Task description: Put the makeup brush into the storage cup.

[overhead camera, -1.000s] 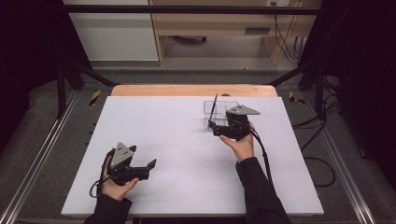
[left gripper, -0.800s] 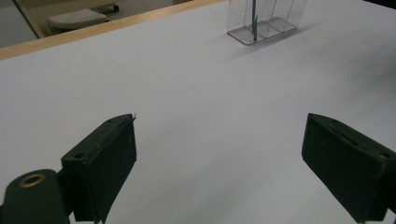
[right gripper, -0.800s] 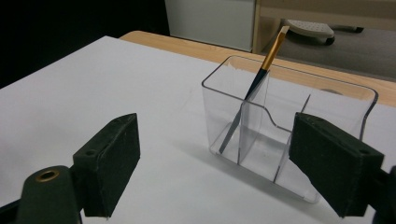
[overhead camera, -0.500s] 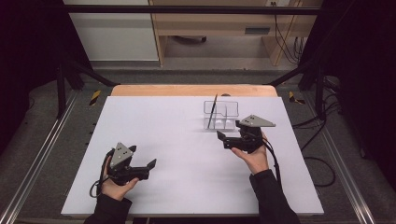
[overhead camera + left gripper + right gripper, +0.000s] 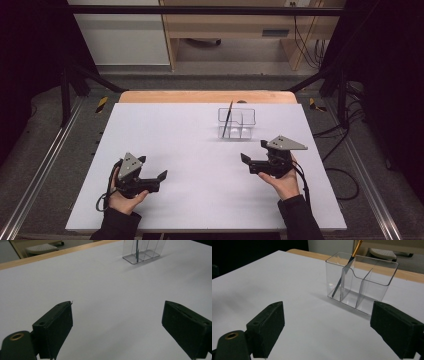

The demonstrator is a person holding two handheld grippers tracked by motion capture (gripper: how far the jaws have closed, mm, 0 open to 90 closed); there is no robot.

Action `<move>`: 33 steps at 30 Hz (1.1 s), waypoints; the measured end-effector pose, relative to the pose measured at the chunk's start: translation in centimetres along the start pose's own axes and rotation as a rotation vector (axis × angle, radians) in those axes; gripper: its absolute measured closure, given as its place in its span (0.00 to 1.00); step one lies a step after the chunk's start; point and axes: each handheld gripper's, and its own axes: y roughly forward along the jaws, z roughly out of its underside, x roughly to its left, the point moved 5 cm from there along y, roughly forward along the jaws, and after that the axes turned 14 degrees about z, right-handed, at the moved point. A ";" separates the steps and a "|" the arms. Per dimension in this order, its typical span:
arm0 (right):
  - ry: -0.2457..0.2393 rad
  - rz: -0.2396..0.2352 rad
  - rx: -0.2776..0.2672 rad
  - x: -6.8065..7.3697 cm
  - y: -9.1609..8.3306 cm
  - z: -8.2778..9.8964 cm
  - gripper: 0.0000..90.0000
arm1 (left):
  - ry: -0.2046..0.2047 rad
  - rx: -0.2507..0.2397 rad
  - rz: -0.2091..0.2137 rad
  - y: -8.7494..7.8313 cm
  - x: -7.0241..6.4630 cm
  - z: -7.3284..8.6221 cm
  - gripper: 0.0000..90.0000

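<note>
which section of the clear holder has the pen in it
The end section on the left of the clear holder in the right gripper view. The pen leans there, gold end up; the other sections look empty.

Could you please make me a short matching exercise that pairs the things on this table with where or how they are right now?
Things:
1. clear organizer
2. pen
3. left gripper
4. right gripper

States:
A. jaws open, near the table's front left
B. leaning in an end compartment
C. standing toward the table's far edge
D. jaws open, just in front of the organizer

Pairs: 1-C, 2-B, 3-A, 4-D
</note>
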 end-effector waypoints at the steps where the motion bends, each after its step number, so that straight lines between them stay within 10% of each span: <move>1: 0.000 -0.001 0.001 -0.1 -0.2 0.2 0.14 | -0.001 0.000 0.001 0.0 0.0 0.0 0.10; 33: 0.023 0.057 0.029 -3.3 -3.1 5.4 0.06 | -0.016 0.008 -0.013 0.2 0.5 0.6 0.10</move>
